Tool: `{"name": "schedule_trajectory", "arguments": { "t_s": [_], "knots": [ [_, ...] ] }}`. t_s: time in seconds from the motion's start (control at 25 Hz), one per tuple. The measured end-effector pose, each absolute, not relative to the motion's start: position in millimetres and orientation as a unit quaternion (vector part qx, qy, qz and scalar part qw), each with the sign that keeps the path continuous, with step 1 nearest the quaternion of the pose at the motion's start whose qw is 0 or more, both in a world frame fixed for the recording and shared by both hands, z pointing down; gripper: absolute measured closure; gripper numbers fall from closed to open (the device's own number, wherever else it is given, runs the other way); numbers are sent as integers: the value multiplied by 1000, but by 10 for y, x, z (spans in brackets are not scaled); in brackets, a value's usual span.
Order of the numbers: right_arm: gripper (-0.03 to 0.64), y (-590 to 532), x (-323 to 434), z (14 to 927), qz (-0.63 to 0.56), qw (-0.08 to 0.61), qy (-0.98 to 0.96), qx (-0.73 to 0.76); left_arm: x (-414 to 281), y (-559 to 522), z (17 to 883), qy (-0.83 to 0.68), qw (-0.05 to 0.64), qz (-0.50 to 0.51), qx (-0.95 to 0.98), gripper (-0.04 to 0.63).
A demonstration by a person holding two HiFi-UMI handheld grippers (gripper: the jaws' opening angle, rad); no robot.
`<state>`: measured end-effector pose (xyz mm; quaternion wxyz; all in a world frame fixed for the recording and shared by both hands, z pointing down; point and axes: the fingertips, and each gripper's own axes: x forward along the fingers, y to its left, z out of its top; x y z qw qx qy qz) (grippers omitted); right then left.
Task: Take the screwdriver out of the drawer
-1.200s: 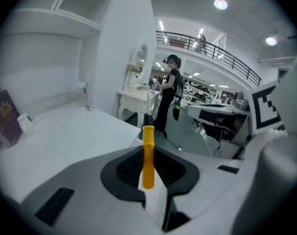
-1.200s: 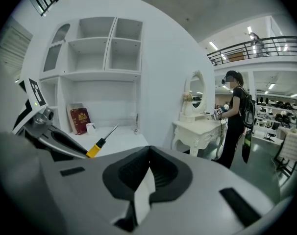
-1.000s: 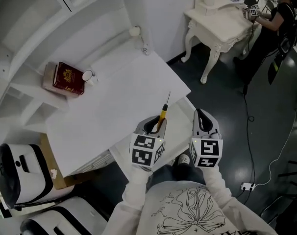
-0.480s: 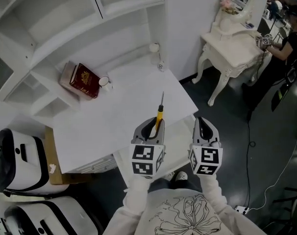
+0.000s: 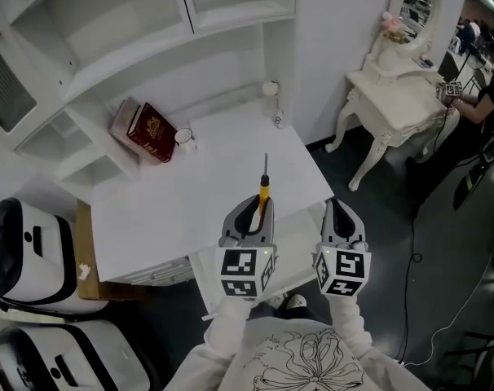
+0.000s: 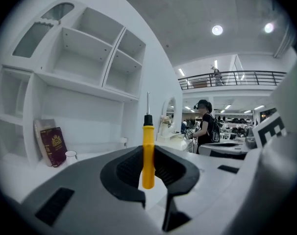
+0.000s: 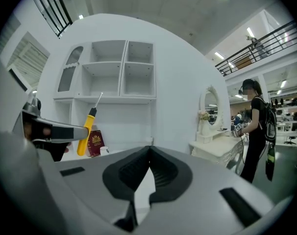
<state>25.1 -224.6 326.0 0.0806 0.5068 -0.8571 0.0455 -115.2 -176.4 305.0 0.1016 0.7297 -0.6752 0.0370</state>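
A screwdriver (image 5: 264,187) with a yellow handle and thin metal shaft is clamped in my left gripper (image 5: 249,216); its tip points away over the white desk (image 5: 190,202). In the left gripper view the handle (image 6: 148,148) stands upright between the pads of the left gripper (image 6: 148,173), the shaft rising above them. My right gripper (image 5: 337,218) is beside it on the right, shut with nothing in it; its jaws meet at the tip in its own view (image 7: 148,153), which also shows the screwdriver (image 7: 86,133) at the left. The open drawer (image 5: 294,235) lies under both grippers.
A red book (image 5: 149,129) and a small white cup (image 5: 184,139) stand at the desk's back left, under white shelves (image 5: 149,23). A white vanity table (image 5: 398,96) with a mirror stands to the right, a person (image 5: 493,104) beside it. White and black machines (image 5: 23,251) sit at the left.
Both grippers have risen, the left one still holding the screwdriver, which now points more straight away over the desk. The head view has shifted, showing more of the shelves.
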Motion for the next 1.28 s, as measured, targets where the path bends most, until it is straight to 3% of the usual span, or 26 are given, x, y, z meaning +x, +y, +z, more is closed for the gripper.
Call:
{"name": "schedule_trajectory", "arguments": {
  "t_s": [1.28],
  "knots": [
    [614,-2171,299,3266,47,84,-858,505,-1205,-1637,3071,-702,108,13,704,530]
  ]
}}
